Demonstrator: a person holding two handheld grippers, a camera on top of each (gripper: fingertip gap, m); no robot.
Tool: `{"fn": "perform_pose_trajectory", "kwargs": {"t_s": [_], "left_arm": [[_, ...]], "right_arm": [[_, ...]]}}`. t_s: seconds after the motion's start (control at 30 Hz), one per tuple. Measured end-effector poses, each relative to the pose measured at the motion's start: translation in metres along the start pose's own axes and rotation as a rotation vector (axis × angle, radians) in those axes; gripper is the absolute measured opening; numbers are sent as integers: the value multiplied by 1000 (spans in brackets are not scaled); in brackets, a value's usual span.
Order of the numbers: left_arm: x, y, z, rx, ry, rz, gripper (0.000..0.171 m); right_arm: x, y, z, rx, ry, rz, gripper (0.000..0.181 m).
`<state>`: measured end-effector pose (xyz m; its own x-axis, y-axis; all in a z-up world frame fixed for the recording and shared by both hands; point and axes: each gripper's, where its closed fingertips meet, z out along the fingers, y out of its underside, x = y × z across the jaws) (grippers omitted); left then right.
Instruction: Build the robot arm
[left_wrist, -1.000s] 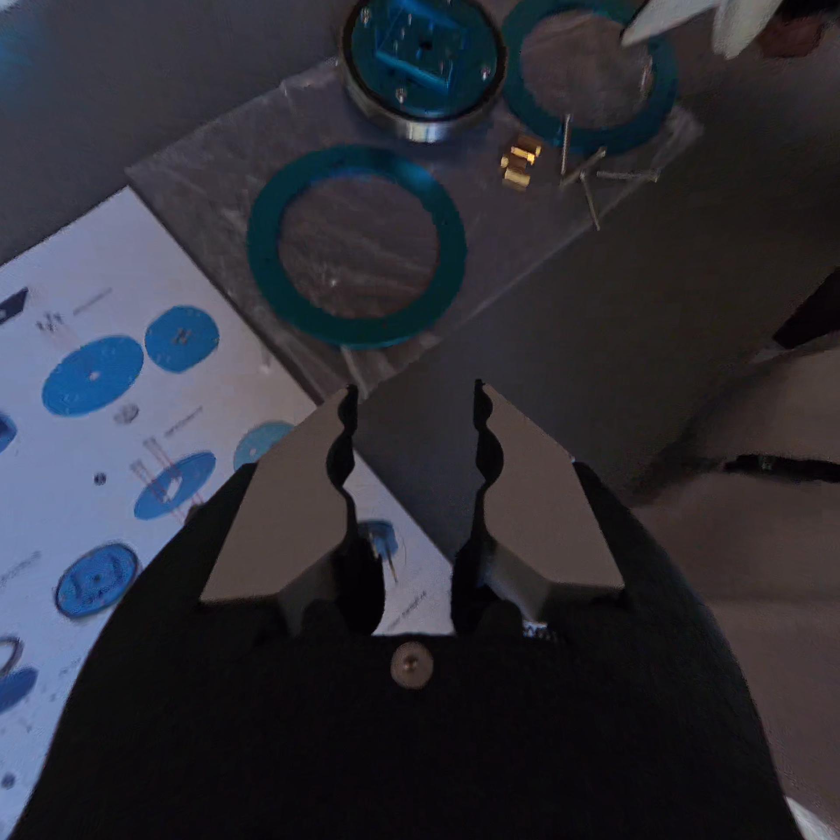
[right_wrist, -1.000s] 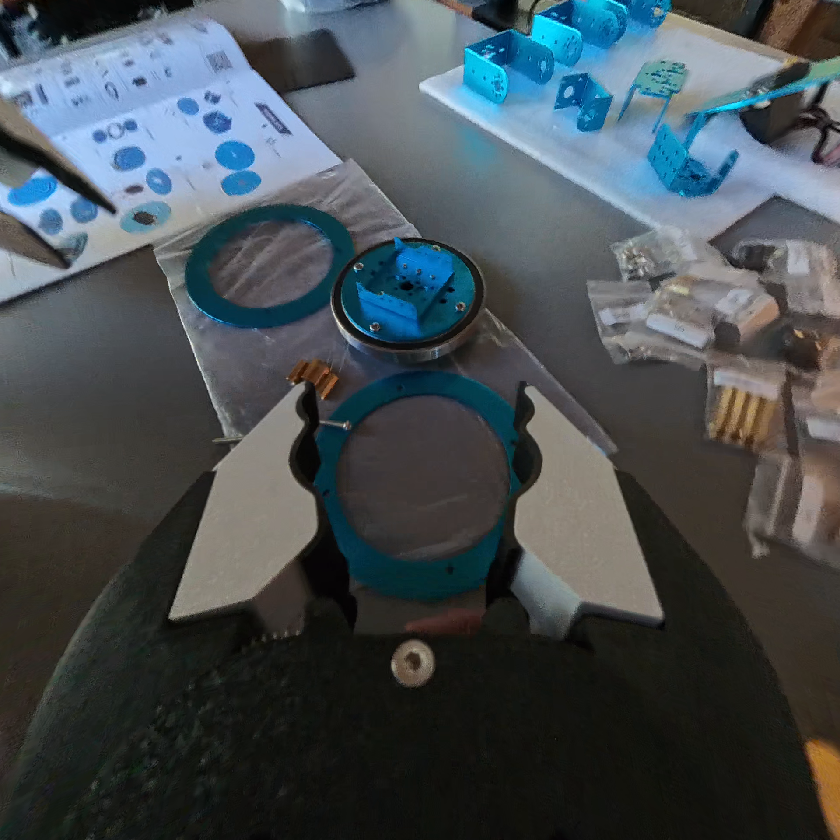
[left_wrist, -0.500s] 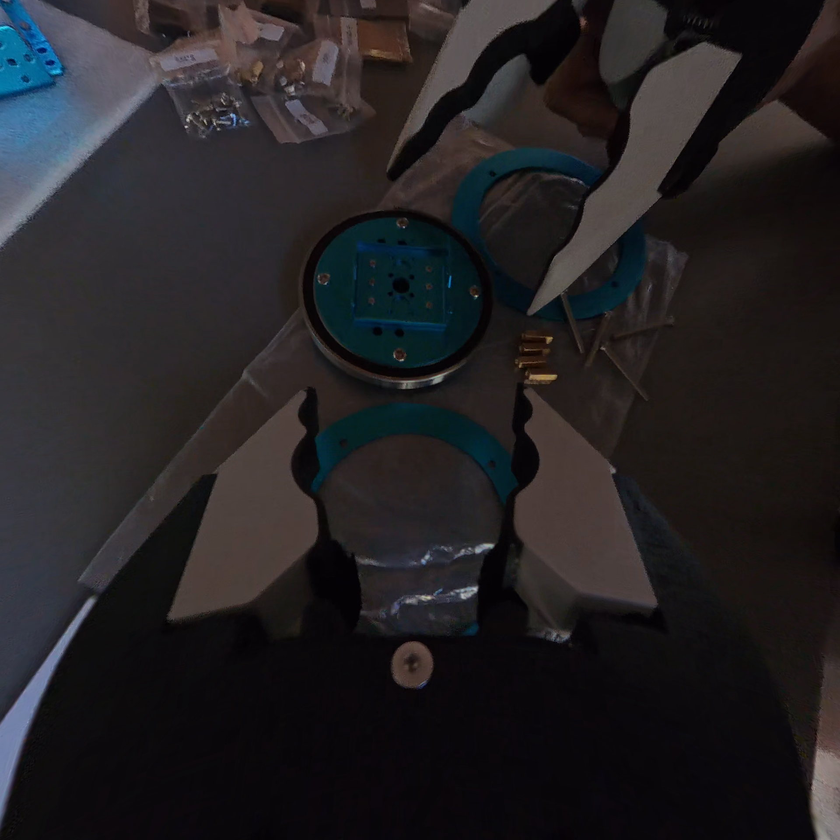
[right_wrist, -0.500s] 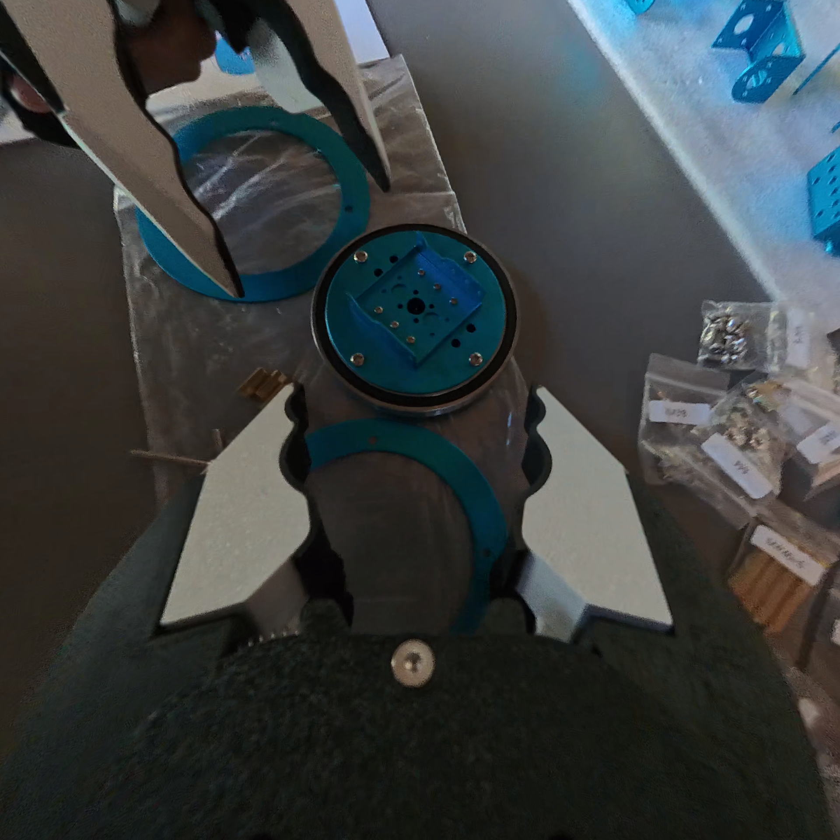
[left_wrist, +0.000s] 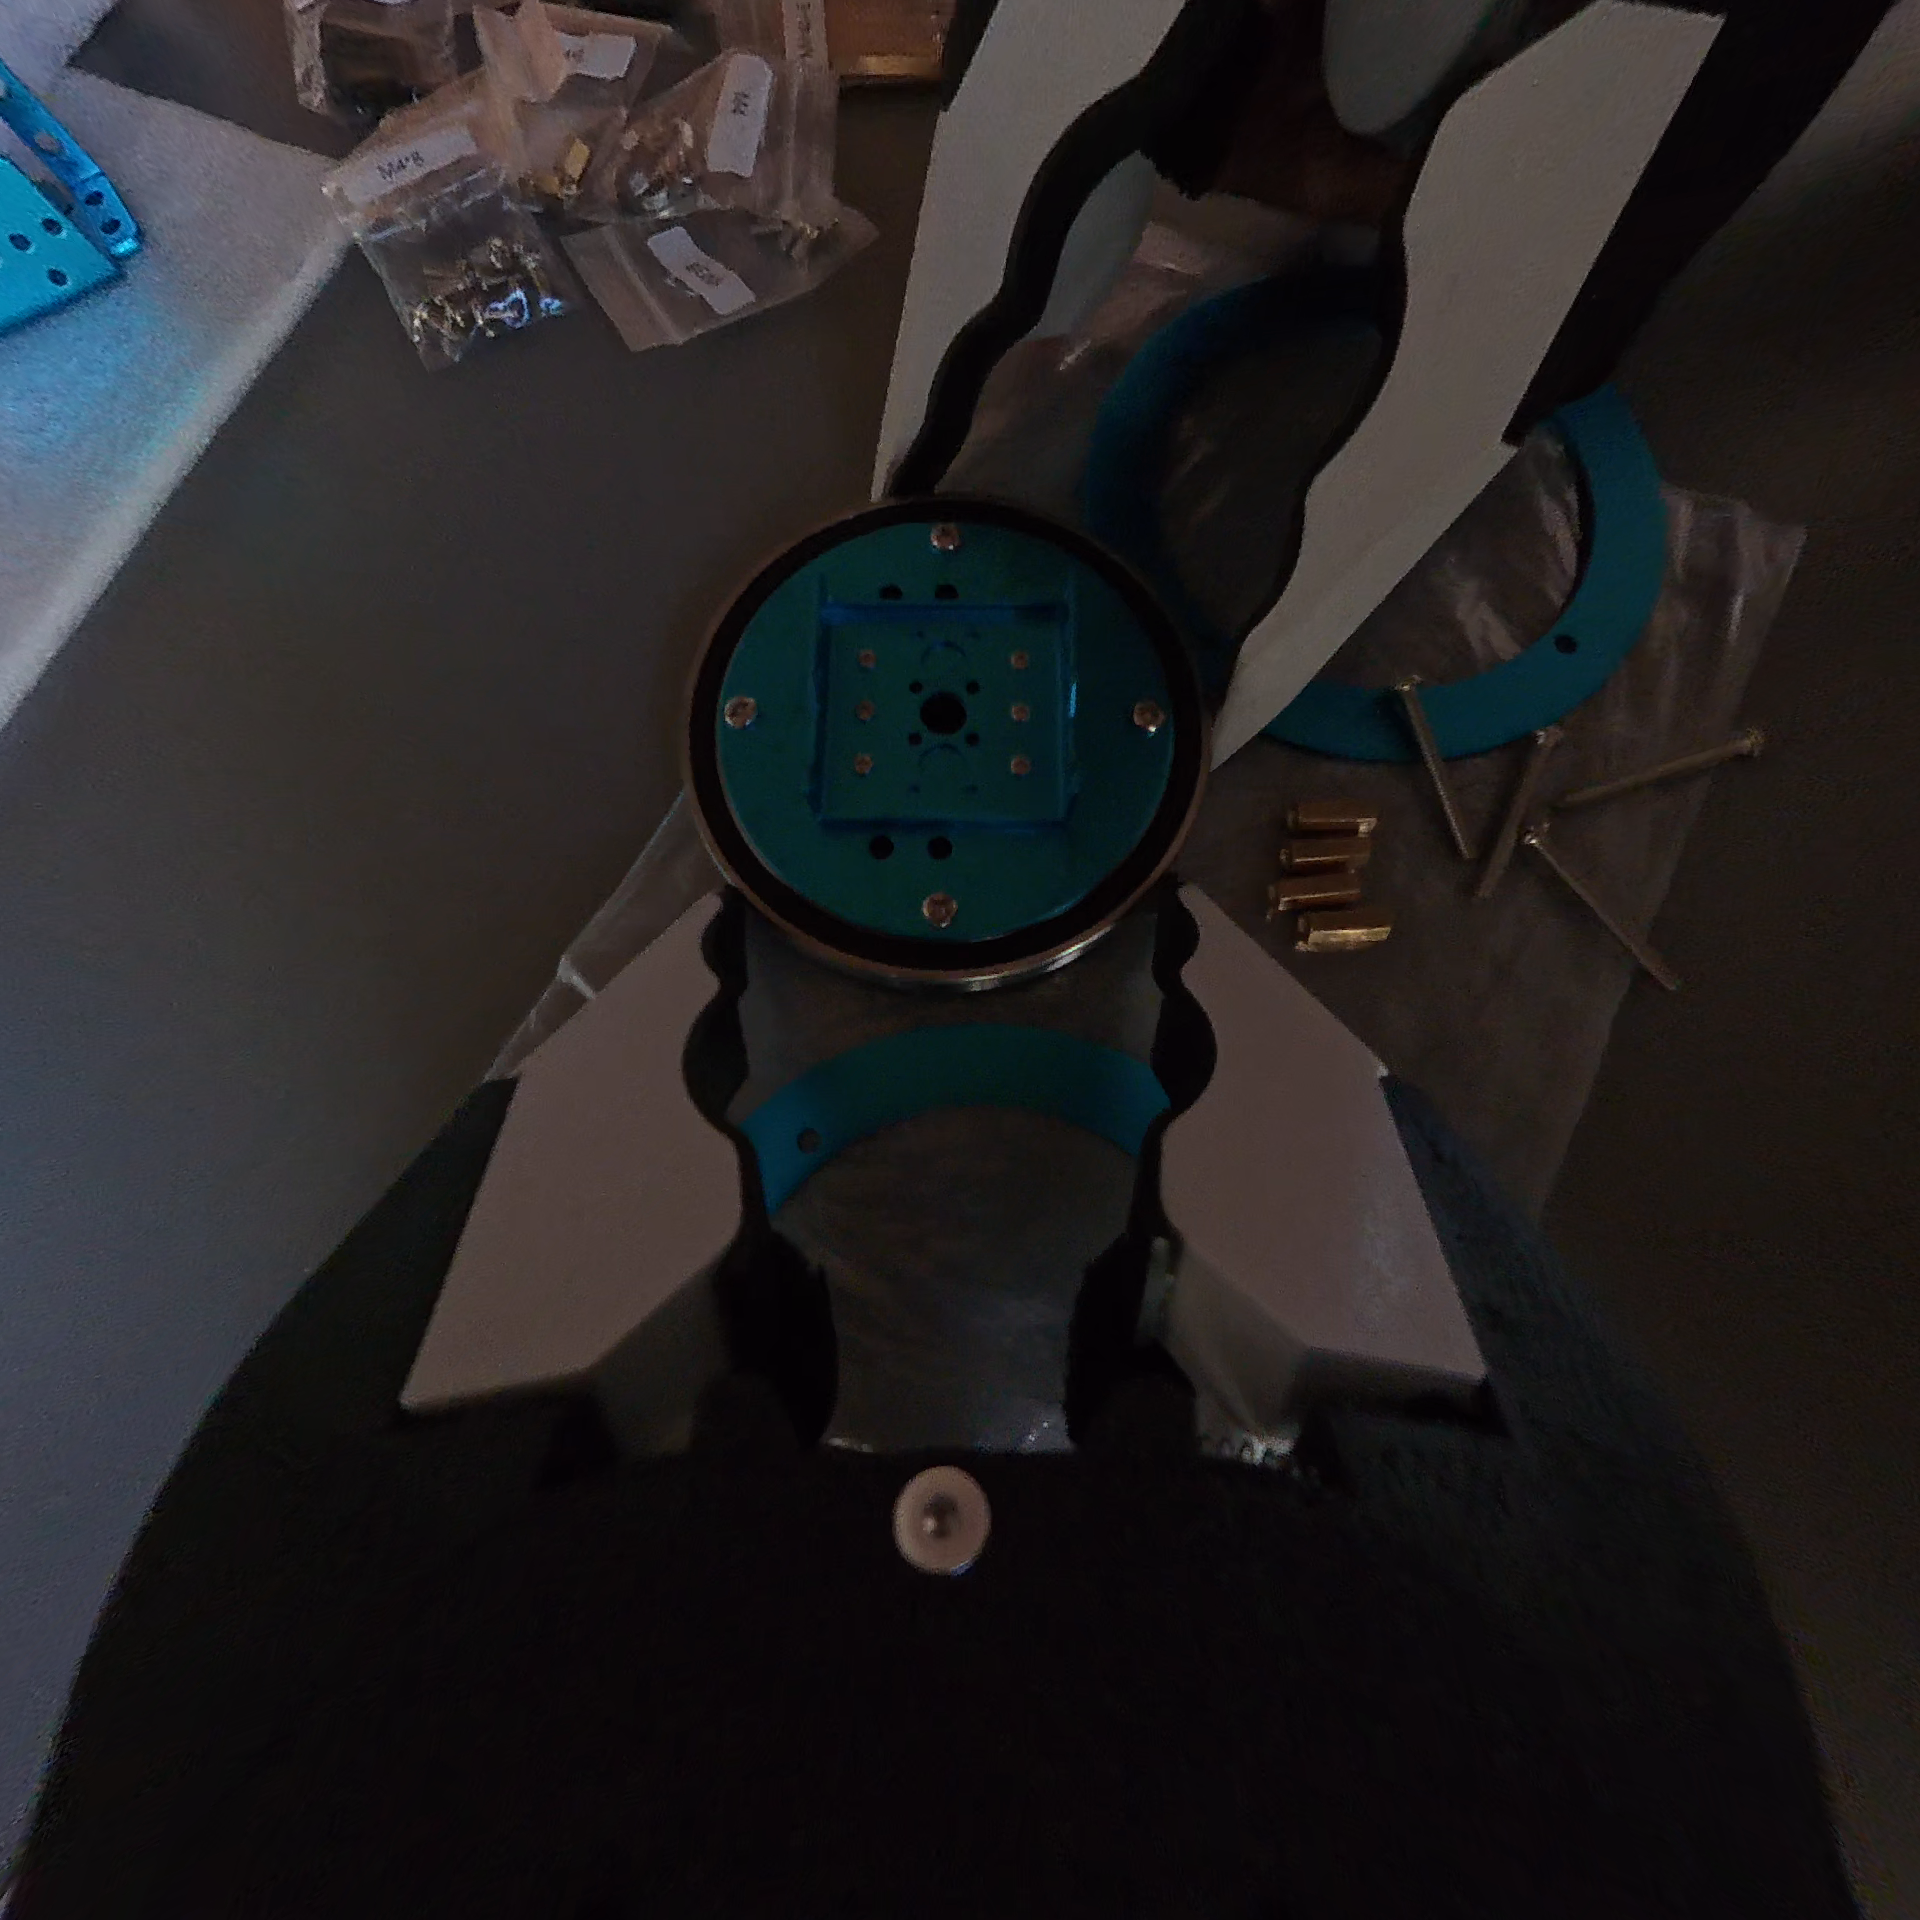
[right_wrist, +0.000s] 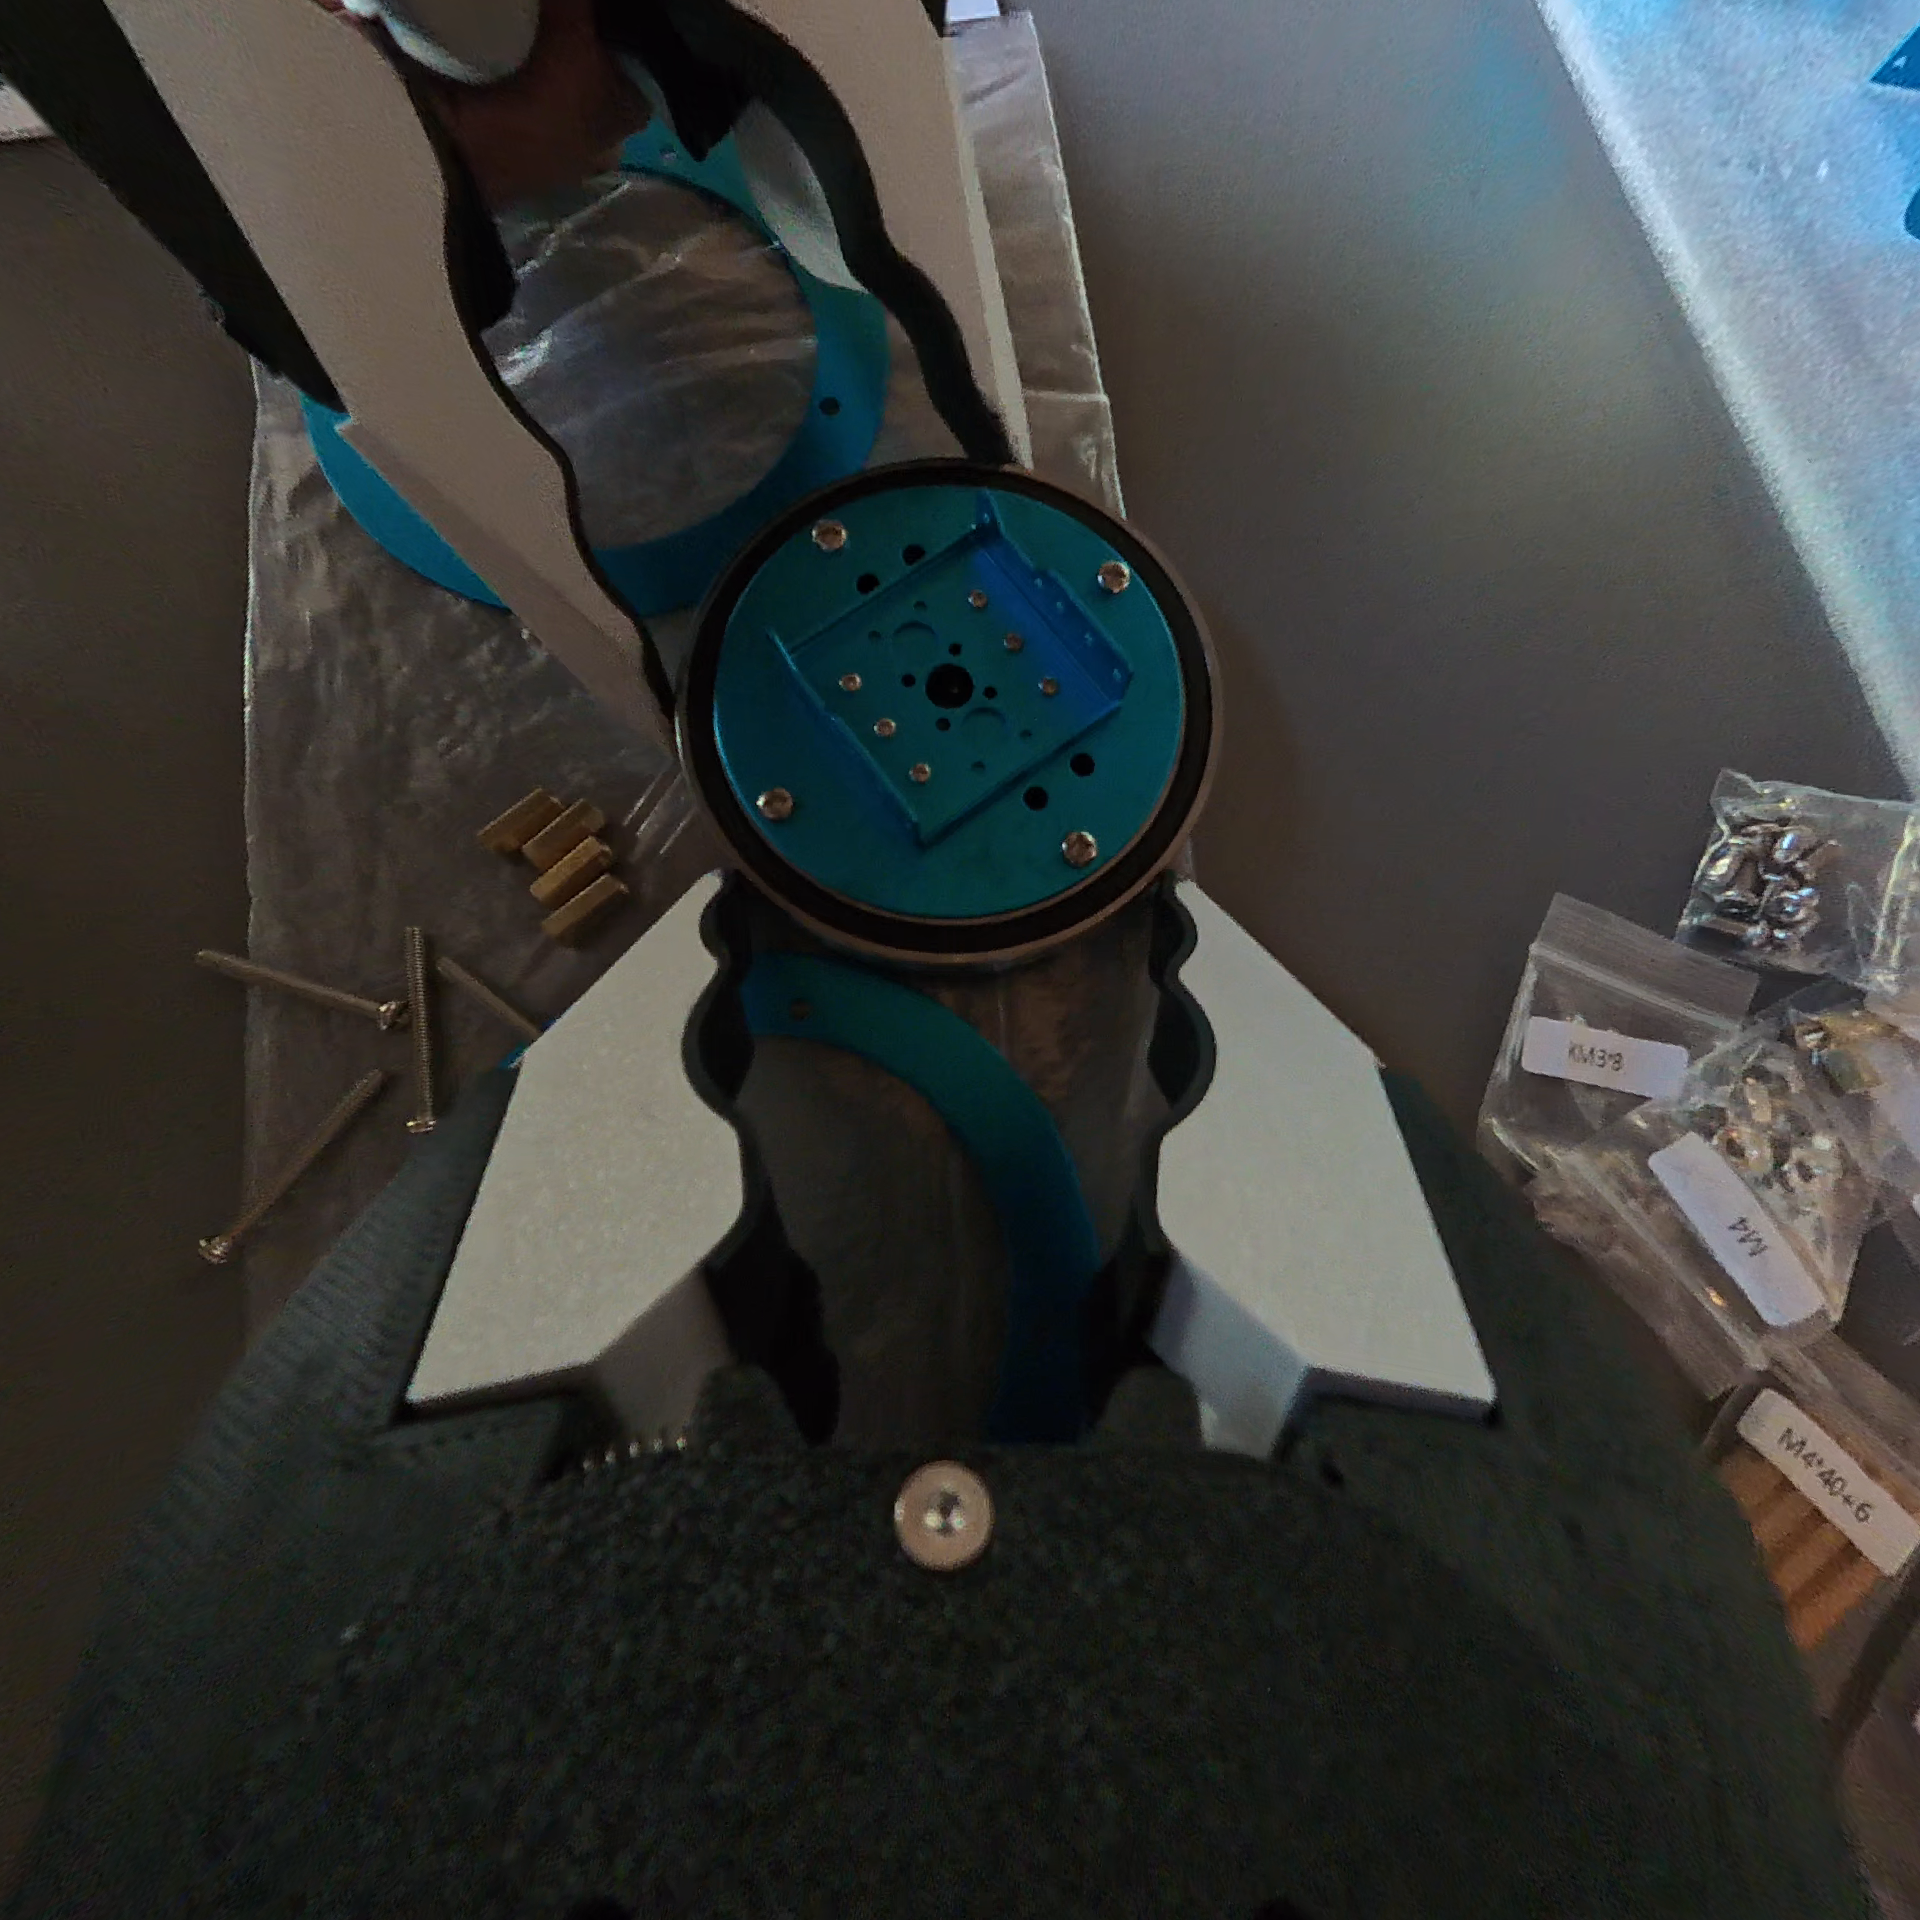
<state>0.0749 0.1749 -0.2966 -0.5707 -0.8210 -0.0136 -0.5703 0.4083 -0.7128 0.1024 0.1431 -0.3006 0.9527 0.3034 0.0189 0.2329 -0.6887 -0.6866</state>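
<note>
A round blue turntable disc (left_wrist: 945, 727) with a steel rim and a square blue bracket on top lies on a clear plastic sheet (left_wrist: 1455, 987). My left gripper (left_wrist: 948, 904) is open and empty, its tips at the disc's near rim, above a flat blue ring (left_wrist: 951, 1081). My right gripper (right_wrist: 948, 883) is open and empty, its tips at the disc's (right_wrist: 945, 696) opposite rim, above a second blue ring (right_wrist: 935, 1049). The two grippers face each other across the disc. Neither visibly grips it.
Several brass standoffs (left_wrist: 1325, 878) and long screws (left_wrist: 1507, 810) lie on the sheet beside the disc. Small bags of hardware (right_wrist: 1714, 1143) lie on the grey table. A white foam pad (left_wrist: 135, 260) holds blue brackets.
Both grippers have closed in on the disc from opposite sides. The left gripper swung away from the printed sheet and opened wider. The right gripper moved forward past its ring.
</note>
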Motion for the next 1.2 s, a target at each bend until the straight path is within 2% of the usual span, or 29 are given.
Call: {"fn": "perform_pose_trajectory", "kwargs": {"t_s": [0.2, 0.3, 0.5, 0.67, 0.83, 1.2], "left_arm": [[2, 2, -12, -18, -84, 20, 77], [5, 7, -28, -15, -138, -31, 76], [9, 46, -66, -37, -284, -188, 74], [8, 70, -82, -38, -348, -274, 74], [14, 75, -82, -23, -332, -304, 71], [19, 75, -82, 22, -324, -327, 70]], "right_arm": [[-4, -6, -1, -19, -4, -94, 75], [-11, -20, 0, -15, -40, -161, 75], [-39, -54, 30, -24, -186, -338, 75], [-52, -70, 55, -32, -294, -420, 75], [-57, -68, 58, -56, -339, -450, 75], [-62, -69, 59, 4, -394, -342, 81]]}}
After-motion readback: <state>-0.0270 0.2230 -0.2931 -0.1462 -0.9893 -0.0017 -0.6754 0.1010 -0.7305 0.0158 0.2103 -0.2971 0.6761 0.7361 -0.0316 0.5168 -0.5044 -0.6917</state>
